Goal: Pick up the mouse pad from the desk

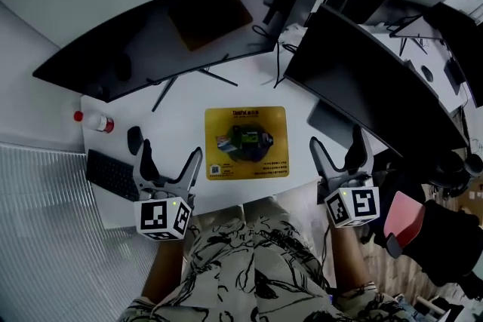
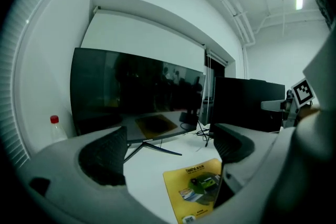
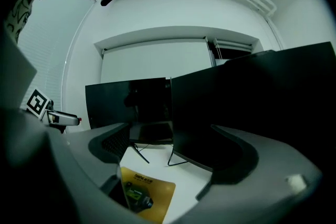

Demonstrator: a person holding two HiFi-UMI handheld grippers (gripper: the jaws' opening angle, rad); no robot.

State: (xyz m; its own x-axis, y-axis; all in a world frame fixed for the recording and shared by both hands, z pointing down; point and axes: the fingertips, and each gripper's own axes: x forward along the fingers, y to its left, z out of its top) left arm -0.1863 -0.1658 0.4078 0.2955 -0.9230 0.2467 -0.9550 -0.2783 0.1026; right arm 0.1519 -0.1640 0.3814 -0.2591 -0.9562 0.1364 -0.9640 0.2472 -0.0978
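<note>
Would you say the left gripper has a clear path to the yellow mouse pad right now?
Probably yes: the left gripper is open just left of the mouse pad, with only bare desk between them. The pad lies flat, so catching its edge may be tricky.

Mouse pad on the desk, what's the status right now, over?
Left hand-held gripper open, empty, left of the mouse pad. Right hand-held gripper open, empty, right of it. Pad flat on desk, untouched. Nothing on top of it.

Two monitors: left monitor (image 1: 173,34), right monitor (image 1: 362,79). One mouse pad (image 1: 247,142), centre. One keyboard (image 1: 112,174), one bottle (image 1: 94,121), one mouse (image 1: 135,139), near 9 o'clock. Two grippers: left gripper (image 1: 173,149), right gripper (image 1: 336,136).
</note>
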